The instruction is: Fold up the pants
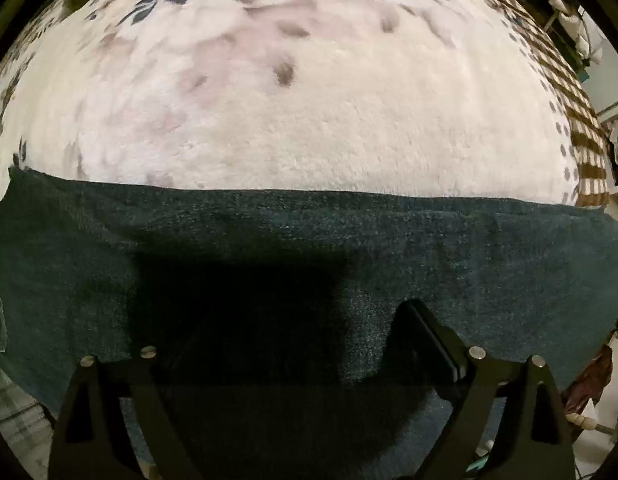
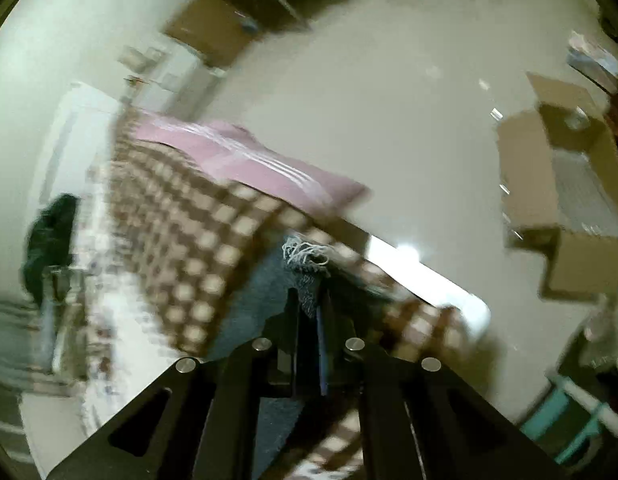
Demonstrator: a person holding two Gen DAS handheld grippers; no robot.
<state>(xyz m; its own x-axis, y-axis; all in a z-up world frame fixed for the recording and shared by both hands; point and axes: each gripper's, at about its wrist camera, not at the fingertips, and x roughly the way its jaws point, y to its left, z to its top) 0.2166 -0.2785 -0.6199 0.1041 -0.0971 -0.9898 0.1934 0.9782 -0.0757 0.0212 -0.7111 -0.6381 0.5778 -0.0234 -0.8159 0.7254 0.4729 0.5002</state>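
So your left tool point(image 1: 293, 344) hangs wide open over the dark pants point(image 1: 349, 240), gripping nothing; they're spread flat on the fuzzy white blanket point(image 1: 309, 120). Your right tool point(image 2: 309, 312) is clamped tight on the pants' frayed hem point(image 2: 305, 256), above the checkered bedspread point(image 2: 181, 220).

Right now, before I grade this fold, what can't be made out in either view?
- Left wrist view: pants run off the bottom and side edges; fold state unknown. Shadow hides the left gripper's left fingertip.
- Right wrist view: motion blur smears the bedspread and floor boxes.
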